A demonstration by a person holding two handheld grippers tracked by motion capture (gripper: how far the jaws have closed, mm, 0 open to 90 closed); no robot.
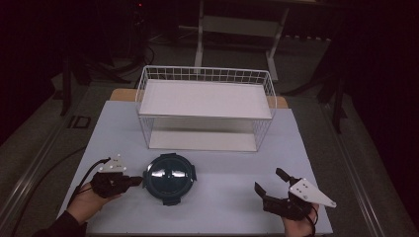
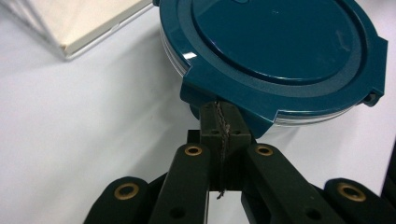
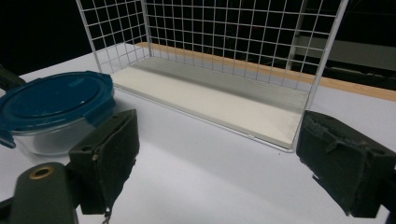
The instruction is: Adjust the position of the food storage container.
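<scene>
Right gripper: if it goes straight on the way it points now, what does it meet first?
Probably the white wire rack: the open right gripper faces its lower shelf board, with bare table between. Depth is uncertain.

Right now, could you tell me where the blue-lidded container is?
In the high view the blue-lidded container sits on the table's near left, before the wire shelf, with the left gripper at its left edge.

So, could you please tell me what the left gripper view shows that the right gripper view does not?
Left gripper view: the left claw, jaws closed together, its tip at a latch tab of the teal lid.

Right gripper view: the right claw, jaws wide apart with nothing between, and the wire grid walls of the white rack rising behind.

Both: the teal-lidded glass container, the rack's bottom shelf board and the pale table.
</scene>
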